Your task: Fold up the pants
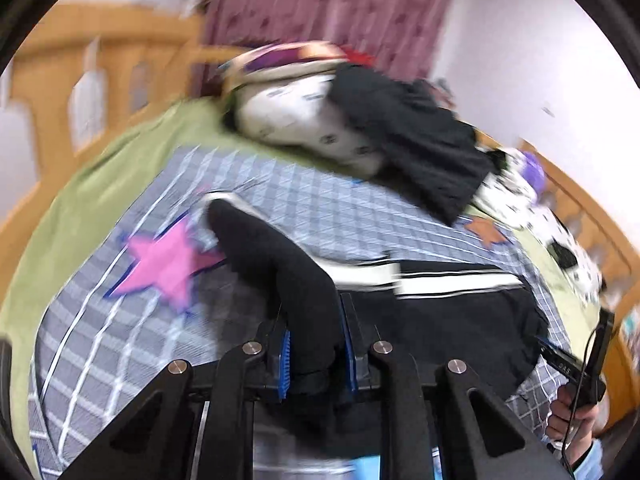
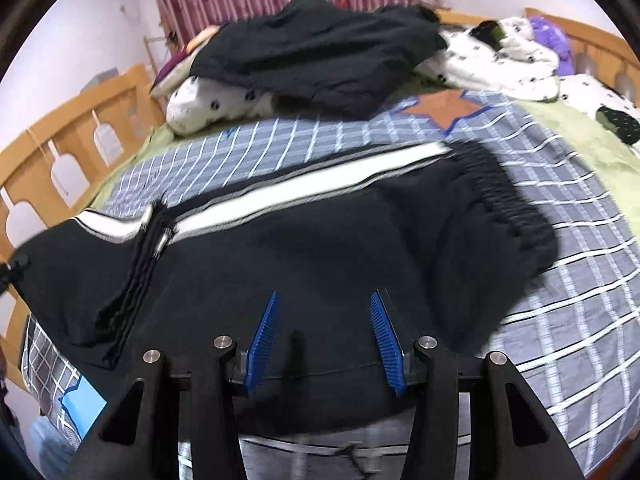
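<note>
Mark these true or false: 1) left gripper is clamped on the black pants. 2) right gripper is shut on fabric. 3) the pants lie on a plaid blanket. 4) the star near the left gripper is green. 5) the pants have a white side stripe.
1) True: the left gripper is shut on the black pants.
2) False: the right gripper is open over the pants.
3) True: plaid blanket.
4) False: the star is pink.
5) True: white stripe.

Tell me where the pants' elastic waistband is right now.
In the right wrist view, the waistband lies at the pants' right end on the checked quilt, just below the orange star.
</note>
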Tool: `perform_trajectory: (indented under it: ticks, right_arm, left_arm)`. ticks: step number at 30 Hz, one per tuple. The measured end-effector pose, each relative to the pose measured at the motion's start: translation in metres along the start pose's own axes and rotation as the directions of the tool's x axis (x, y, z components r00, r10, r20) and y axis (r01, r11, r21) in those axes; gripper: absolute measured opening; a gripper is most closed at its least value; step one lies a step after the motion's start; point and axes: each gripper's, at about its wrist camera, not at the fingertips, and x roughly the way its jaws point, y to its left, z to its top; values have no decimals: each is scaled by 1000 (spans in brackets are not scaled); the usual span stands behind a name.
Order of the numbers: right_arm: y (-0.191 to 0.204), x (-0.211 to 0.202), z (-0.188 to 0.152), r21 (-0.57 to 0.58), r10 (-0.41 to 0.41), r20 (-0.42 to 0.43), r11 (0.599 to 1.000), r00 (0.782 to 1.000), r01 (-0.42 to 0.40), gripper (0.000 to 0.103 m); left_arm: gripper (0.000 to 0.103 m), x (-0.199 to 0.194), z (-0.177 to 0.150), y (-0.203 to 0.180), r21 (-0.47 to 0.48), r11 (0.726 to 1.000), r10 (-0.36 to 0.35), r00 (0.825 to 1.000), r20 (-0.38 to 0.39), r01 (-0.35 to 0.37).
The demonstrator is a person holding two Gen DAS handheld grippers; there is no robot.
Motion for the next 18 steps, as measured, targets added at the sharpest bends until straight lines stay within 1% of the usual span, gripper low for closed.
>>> perform_trajectory:
  ticks: [2, 3, 4, 5, 8, 10, 11, 13, 14, 15, 16, 17, 18]
  right_arm:
    - [-15, -11, -1, 24, -12, 35, 1000, 999, 11, 47]
    - [-26, -17, -2, 48, -19, 51, 999, 999, 17, 47]
    - [-33, -21, -4, 67, -25, 58, 998, 998, 21, 47]
    - [-41, -25, -6, 86, -29, 66, 996, 997, 23, 47]
    - [-68, -38, -13, 161, -35, 94, 987, 995, 20, 47]
    - [-81, -44, -17, 193, -49, 104, 981, 993, 28, 47]
    - [-86, -46, -20, 206, -58, 106, 978, 993, 35, 47]
    - [-97, -50, -23, 234, -53, 110, 972, 993, 26, 47]
    - [-100, -50, -25, 246, -45, 109, 969, 993, 17, 47]
    - [-104, -51, -27, 251, -40, 108, 968, 993, 11, 47]
    - [-105, -50, -28, 251, -34, 106, 968, 994, 7, 47]
    - [-104, -49, -29, 245, -35, 103, 970, 994, 9, 47]
    - [-101, -47, -29, 234, -35, 100, 972, 994, 10, 47]
  left_arm:
    - [19, 7, 1, -49, 83, 995, -48, 999, -1, 47]
    - [19, 12, 0, -69, 111, 991, -73, 997, -11, 74]
    - [19, 21, -4, -97, 145, 984, -104, 994, -34, 108]
    - [19, 28, -7, -114, 161, 979, -122, 991, -49, 128]
    - [18, 63, -26, -172, 216, 953, -192, 975, -115, 213]
    - [18, 85, -42, -194, 205, 945, -222, 961, -167, 254]
    - [18, 98, -52, -202, 185, 941, -245, 949, -200, 282]
    - [18, 117, -70, -211, 140, 934, -286, 923, -259, 329]
    - [17, 126, -80, -214, 122, 927, -308, 904, -295, 356]
    - [17, 130, -89, -217, 112, 921, -320, 890, -324, 372]
    - [17, 129, -94, -219, 115, 919, -322, 888, -328, 376]
    - [14, 125, -96, -220, 118, 907, -349, 879, -325, 404]
    - [14, 118, -96, -218, 121, 898, -368, 872, -322, 423]
